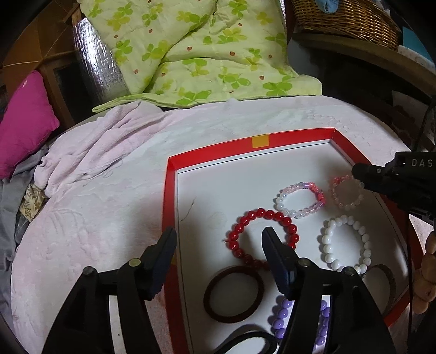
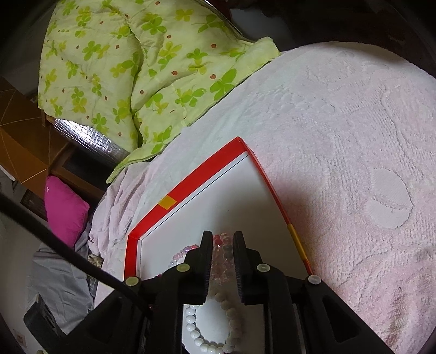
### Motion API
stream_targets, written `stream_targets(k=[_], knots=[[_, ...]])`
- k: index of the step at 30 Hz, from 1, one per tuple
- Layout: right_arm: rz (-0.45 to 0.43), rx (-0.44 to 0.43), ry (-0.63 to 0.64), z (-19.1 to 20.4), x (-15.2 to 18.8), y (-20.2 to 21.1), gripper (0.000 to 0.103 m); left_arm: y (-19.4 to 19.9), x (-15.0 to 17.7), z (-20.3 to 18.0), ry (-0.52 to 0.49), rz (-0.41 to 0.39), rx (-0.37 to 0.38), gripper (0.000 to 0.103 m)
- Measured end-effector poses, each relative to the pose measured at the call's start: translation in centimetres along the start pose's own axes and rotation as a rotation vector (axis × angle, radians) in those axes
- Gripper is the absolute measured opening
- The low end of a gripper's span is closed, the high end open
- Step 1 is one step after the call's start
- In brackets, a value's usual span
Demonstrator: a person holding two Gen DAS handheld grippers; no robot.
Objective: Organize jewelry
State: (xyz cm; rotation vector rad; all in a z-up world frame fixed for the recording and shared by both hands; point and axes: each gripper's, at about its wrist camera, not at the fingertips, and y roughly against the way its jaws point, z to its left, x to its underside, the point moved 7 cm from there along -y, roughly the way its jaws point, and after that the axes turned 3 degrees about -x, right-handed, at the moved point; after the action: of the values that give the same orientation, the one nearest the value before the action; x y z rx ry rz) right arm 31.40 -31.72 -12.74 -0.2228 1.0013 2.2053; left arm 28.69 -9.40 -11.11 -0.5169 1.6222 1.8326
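Observation:
A red-rimmed white tray (image 1: 212, 148) lies on a pink towel. It holds a red bead bracelet (image 1: 245, 220), a white bead bracelet (image 1: 327, 239), a pink-and-white bracelet (image 1: 283, 207), a pale pink bracelet (image 1: 338, 196), a purple bead bracelet (image 1: 280, 318) and a brown hair tie (image 1: 215, 286). My left gripper (image 1: 219, 237) is open, hovering over the tray's left side above the red bracelet. My right gripper (image 2: 223, 239) has its jaws narrowly apart around the pale pink bracelet (image 2: 222, 253); whether they pinch it is unclear. The white bracelet (image 2: 201, 343) lies below it.
The pink towel (image 1: 109, 207) covers a round table. A green clover-print quilt (image 1: 190, 49) lies beyond it, with a magenta cushion (image 1: 24, 119) at left and a wicker basket (image 1: 346, 19) at the back right. A black cable (image 2: 54, 245) crosses the right wrist view.

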Motion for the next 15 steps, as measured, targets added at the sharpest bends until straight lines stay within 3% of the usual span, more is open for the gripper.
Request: stream_targets(k=[3, 5, 7, 15], knots=[[-0.015, -0.009, -0.004, -0.1, -0.2, 0.6, 0.019, 0.6, 0.0, 0.4, 0.011, -0.002, -0.009, 0.069], [-0.031, -0.015, -0.005, -0.1, -0.4, 1.2, 0.031, 1.1, -0.1, 0.6, 0.016, -0.01, -0.016, 0.071], [-0.044, -0.021, -0.012, -0.2, -0.6, 1.9, 0.036, 1.6, 0.0, 0.6, 0.017, -0.019, -0.017, 0.073], [-0.04, -0.004, 0.057, 0.9, 0.3, 3.7, 0.036, 4.0, 0.2, 0.1, -0.002, -0.048, -0.019, 0.074]])
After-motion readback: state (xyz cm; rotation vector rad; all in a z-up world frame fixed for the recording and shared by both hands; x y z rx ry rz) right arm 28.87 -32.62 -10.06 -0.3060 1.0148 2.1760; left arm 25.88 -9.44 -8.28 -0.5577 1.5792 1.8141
